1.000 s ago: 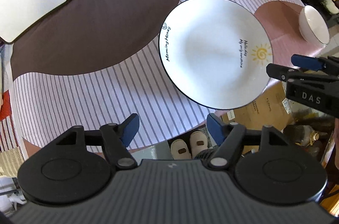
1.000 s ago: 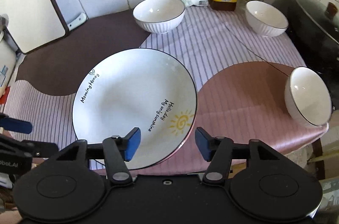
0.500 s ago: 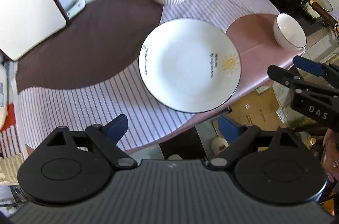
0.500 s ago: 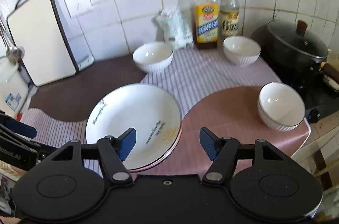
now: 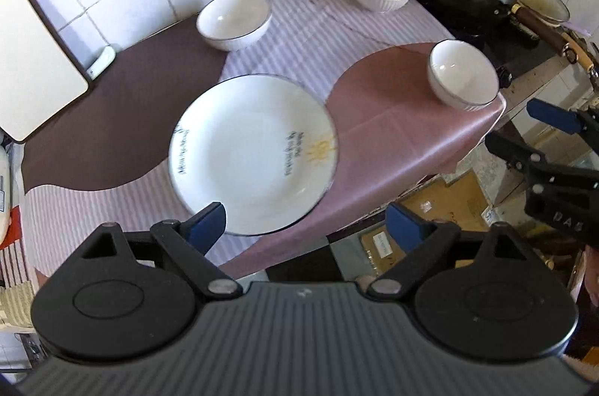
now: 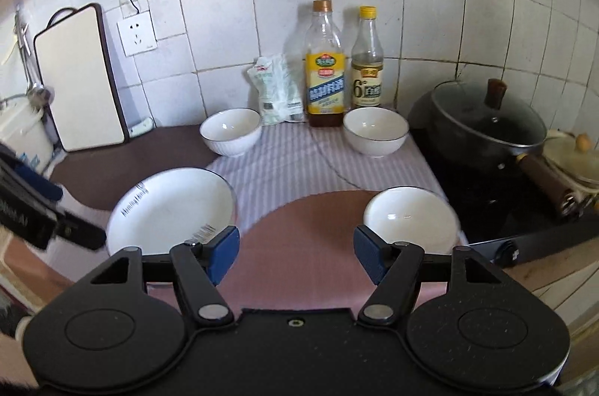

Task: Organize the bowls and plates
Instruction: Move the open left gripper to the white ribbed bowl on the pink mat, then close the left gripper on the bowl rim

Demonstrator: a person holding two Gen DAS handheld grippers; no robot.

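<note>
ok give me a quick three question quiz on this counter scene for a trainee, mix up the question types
1. How many white bowls stand on the counter?
2. True or false: the plate is held in the left claw.
3. Which bowl sits nearest the lidded black pan? A) the one by the white pouch B) the one in front of the two bottles C) none

Key:
1. Three: left rear bowl, right rear bowl, front bowl.
2. False; the plate lies on the mat and both claws are open and empty.
3. B
</note>
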